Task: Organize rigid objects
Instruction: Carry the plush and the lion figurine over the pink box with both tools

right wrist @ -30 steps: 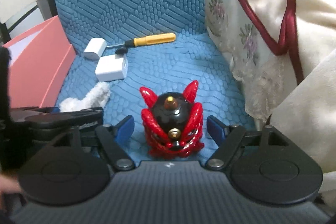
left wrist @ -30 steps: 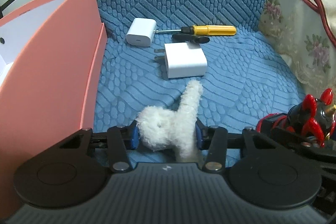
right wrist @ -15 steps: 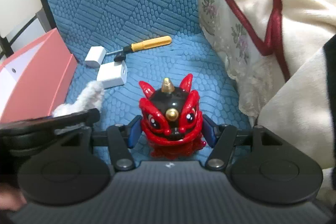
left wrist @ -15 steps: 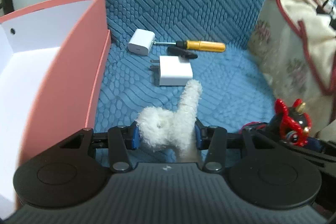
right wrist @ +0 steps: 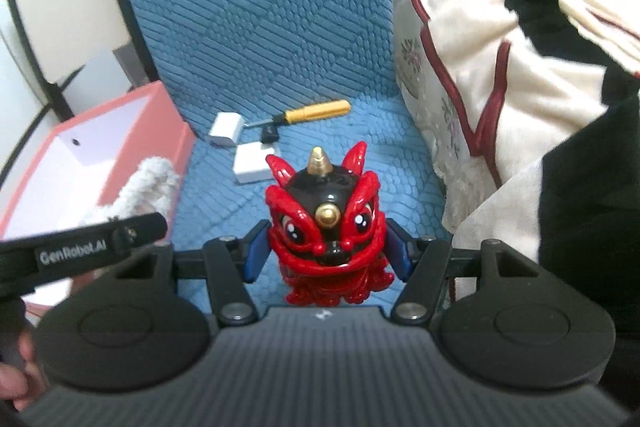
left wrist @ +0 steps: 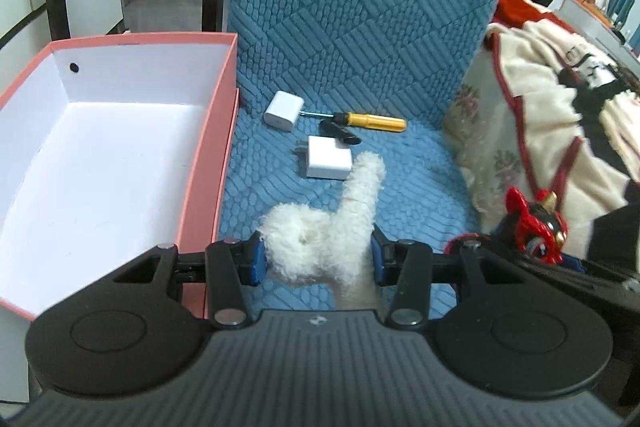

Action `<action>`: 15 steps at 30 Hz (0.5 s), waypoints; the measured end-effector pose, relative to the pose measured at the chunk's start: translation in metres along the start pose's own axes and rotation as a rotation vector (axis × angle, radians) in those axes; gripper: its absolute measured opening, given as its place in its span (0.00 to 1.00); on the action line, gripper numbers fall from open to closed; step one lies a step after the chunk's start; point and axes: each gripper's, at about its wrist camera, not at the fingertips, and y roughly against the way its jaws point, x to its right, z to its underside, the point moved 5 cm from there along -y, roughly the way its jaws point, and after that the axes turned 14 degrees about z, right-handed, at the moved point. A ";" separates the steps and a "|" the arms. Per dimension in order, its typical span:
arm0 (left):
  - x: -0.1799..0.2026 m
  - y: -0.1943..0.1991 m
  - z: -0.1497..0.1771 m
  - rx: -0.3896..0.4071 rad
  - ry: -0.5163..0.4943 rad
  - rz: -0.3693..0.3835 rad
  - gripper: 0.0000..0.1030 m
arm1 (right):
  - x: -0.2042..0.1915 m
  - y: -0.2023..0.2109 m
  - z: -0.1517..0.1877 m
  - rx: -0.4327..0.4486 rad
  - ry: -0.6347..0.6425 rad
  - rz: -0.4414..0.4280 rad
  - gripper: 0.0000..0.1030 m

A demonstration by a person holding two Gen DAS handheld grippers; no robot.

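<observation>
We see the left tool (left wrist: 316, 261) clamped on a white fuzzy toy (left wrist: 320, 247), blue pads pressed into its fluff on both sides, one limb sticking up and forward. Right tool (right wrist: 325, 253) has just been closing and its pads now press the sides of the red lion figurine (right wrist: 325, 223), which sits upright between them, facing the camera. Both things look lifted clear of the blue seat cover (left wrist: 360, 39).

Around them: pink box (left wrist: 208, 131) at left, open, white inside, nothing in it that we can see; its near wall stands right beside the left tool. On the seat, well ahead of both tools: small white charger (left wrist: 283, 109), yellow screwdriver (left wrist: 374, 121) with its tip toward that charger, a black clip-like piece (left wrist: 340, 135) touching the bigger white plug adapter (left wrist: 326, 159). A cream blanket with red trim (left wrist: 540, 115) is piled at right.

Left view alone shows the box interior and the figurine from the side at far right. Right view alone shows the figurine's face, gold horn, a person's fingers (right wrist: 18, 383) at the lower left edge, and the left tool's black arm crossing in front of the box, partly hiding it; the fuzzy toy pokes up behind that arm.
</observation>
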 end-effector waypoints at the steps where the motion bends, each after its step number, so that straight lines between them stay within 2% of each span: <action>1: 0.003 0.006 -0.001 0.000 -0.002 0.007 0.51 | 0.000 0.005 -0.002 0.003 0.002 -0.004 0.61; 6: 0.012 0.034 -0.019 0.010 -0.059 0.024 0.51 | -0.001 0.031 -0.017 0.035 0.006 -0.024 0.61; 12: -0.004 0.067 -0.057 0.068 -0.004 0.025 0.51 | -0.017 0.054 -0.037 0.070 0.031 -0.068 0.61; 15: -0.011 0.084 -0.075 0.095 -0.004 0.021 0.51 | -0.033 0.069 -0.052 0.114 0.075 -0.095 0.61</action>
